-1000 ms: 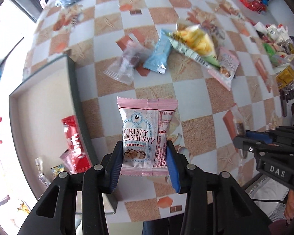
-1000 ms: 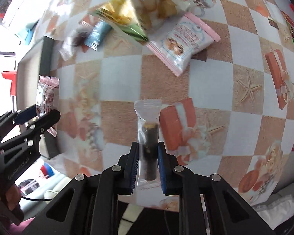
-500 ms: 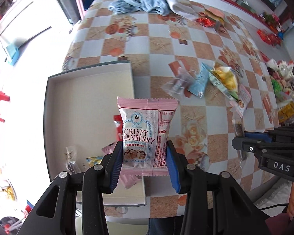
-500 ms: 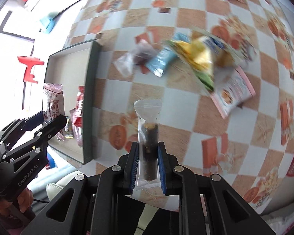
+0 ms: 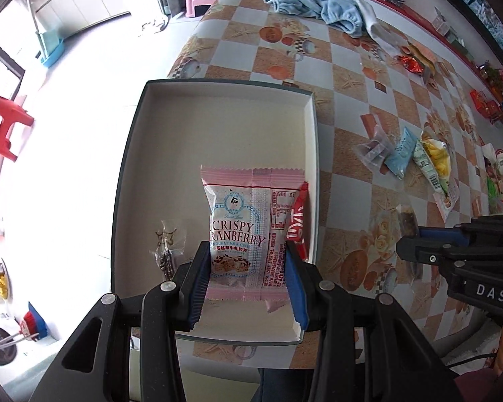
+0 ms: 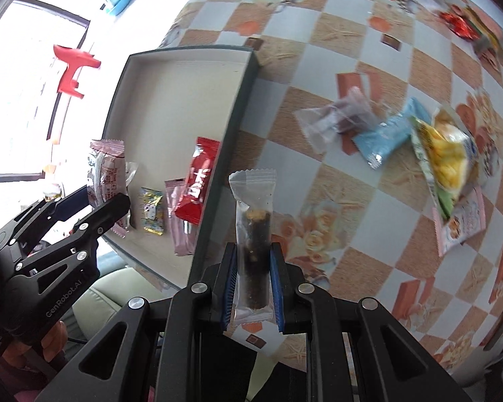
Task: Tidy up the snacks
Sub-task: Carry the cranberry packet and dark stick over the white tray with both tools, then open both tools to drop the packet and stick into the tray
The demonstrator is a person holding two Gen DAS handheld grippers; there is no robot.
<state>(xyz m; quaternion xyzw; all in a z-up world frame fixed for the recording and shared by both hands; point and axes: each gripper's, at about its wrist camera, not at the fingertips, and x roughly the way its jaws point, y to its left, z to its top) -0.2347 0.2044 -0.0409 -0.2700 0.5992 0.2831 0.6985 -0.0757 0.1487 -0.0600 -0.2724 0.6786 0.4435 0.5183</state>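
Note:
My left gripper (image 5: 248, 268) is shut on a pink Crispy Cranberry packet (image 5: 248, 221) and hangs over the near end of the shallow white box (image 5: 218, 114). A red wrapper (image 5: 298, 224) and a clear candy bag (image 5: 167, 244) lie in the box beneath it. My right gripper (image 6: 251, 284) is shut on a clear packet with a dark snack bar (image 6: 254, 244), just right of the box's dark wall (image 6: 224, 154) over the table. The right wrist view also shows the left gripper (image 6: 94, 207) with its pink packet (image 6: 105, 171), plus a red wrapper (image 6: 198, 181).
On the checkered tablecloth (image 5: 345, 77) to the right lie a clear packet (image 6: 335, 120), a blue packet (image 6: 385, 137), a yellow chip bag (image 6: 446, 157) and a pink packet (image 6: 462, 221). A blue cloth (image 5: 318, 3) lies at the far end. A hand (image 6: 33, 348) holds the left gripper.
Both grippers have carried their packets left across the table toward the box. The left one now hangs over the inside of the box; the right one has reached its right wall. Both grips are unchanged.

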